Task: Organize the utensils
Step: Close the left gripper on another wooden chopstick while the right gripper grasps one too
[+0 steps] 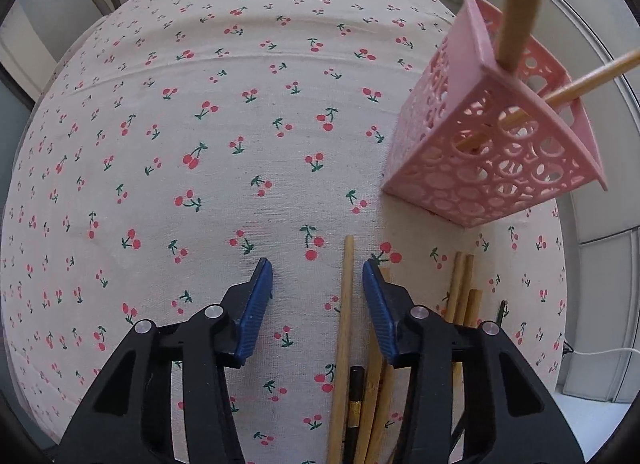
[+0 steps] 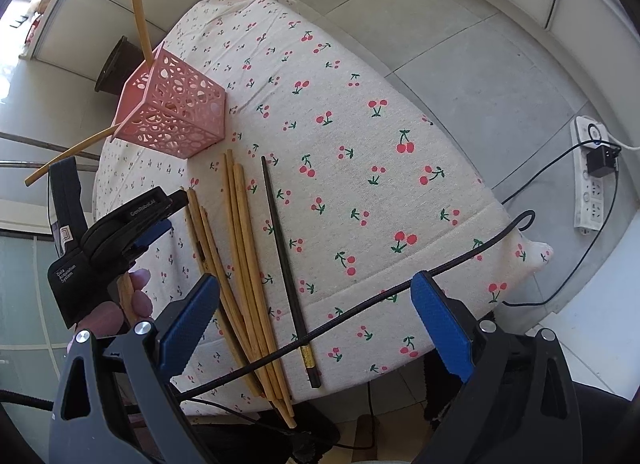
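Observation:
A pink perforated holder [image 1: 496,132] stands on the cherry-print tablecloth [image 1: 200,124] with two wooden chopsticks [image 1: 520,4] sticking out of it; it also shows in the right wrist view [image 2: 172,112]. Several wooden chopsticks [image 2: 244,264] and one black chopstick [image 2: 286,264] lie on the cloth in front of the holder. My left gripper [image 1: 318,292] is open just above the cloth, with one wooden chopstick [image 1: 345,324] lying between its fingers. It also shows in the right wrist view [image 2: 164,212]. My right gripper [image 2: 316,312] is open and empty, above the table's near edge.
A black cable [image 2: 400,292] runs across the table's near edge in front of my right gripper. A white power strip [image 2: 592,172] with a black plug lies on the grey floor to the right. A dark pot [image 2: 116,64] stands on the floor behind the holder.

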Demonstrator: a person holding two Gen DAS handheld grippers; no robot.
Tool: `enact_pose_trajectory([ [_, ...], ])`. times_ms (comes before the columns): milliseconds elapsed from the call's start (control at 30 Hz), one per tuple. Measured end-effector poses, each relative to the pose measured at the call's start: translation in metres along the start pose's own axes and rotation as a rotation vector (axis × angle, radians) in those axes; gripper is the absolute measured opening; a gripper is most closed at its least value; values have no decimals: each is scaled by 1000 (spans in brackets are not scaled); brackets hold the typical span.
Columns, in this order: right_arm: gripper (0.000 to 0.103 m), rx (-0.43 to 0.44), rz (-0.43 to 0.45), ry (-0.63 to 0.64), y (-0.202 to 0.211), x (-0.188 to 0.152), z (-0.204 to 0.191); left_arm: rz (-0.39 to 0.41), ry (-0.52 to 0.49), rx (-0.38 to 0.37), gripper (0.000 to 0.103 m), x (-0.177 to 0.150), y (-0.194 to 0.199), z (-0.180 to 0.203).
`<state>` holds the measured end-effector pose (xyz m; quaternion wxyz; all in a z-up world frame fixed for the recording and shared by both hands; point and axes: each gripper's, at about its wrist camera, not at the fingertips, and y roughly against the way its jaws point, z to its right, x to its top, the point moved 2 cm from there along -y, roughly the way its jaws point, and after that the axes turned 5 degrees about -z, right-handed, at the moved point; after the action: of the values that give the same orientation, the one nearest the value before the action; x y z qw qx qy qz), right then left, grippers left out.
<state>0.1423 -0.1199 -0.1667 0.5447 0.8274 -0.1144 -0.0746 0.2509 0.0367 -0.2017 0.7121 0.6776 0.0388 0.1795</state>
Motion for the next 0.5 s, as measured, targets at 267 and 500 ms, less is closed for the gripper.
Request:
enact_pose_trajectory([
  [267,94,-10,1,7,-2,0,-2,17,-53,17,5,2,-8,23],
  [500,94,-25,33,43,-5,4,-14,34,-53,-2,4,-21,-4,-8],
])
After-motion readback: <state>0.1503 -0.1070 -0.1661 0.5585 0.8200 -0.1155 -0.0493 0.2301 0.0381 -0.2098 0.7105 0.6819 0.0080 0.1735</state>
